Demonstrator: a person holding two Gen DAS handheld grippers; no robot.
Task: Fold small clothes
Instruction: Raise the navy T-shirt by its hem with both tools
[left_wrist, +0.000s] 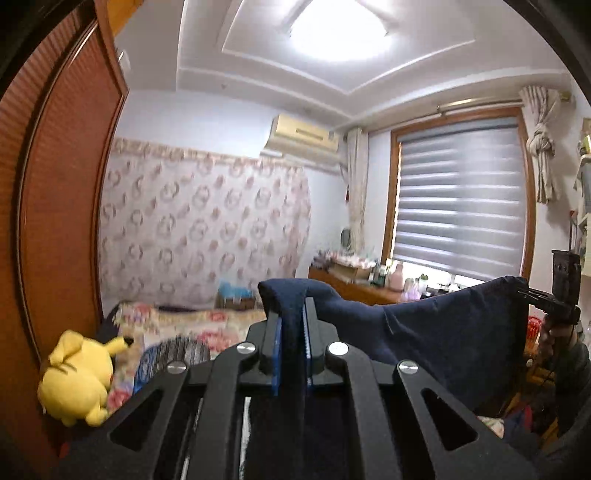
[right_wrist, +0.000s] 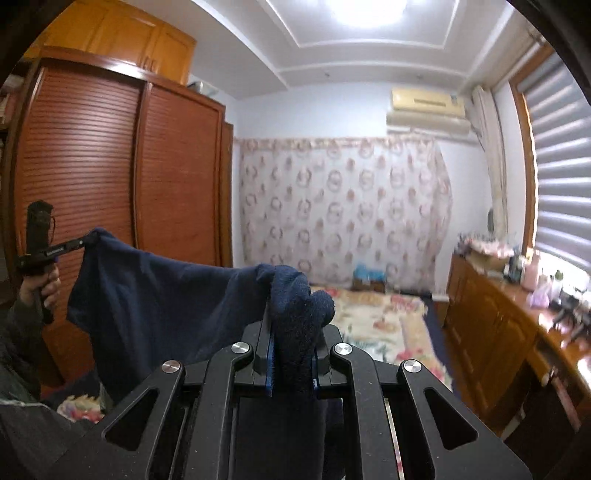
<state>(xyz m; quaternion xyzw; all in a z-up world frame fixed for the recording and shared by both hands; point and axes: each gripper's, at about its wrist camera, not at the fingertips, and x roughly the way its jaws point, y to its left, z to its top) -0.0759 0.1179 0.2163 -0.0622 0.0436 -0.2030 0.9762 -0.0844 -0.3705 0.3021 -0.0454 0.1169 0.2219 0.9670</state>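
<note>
Left wrist view: left gripper (left_wrist: 291, 314) pinches the navy garment (left_wrist: 443, 332), which hangs in the air across to the right gripper (left_wrist: 526, 295), clamped on its other corner; beyond lies the floral bed (left_wrist: 207, 325).

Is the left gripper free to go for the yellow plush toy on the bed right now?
Probably not. The left gripper is shut on one corner of the navy garment, and the right gripper holds the other. The yellow plush toy lies unobstructed below, but reaching it means dropping the cloth.
</note>
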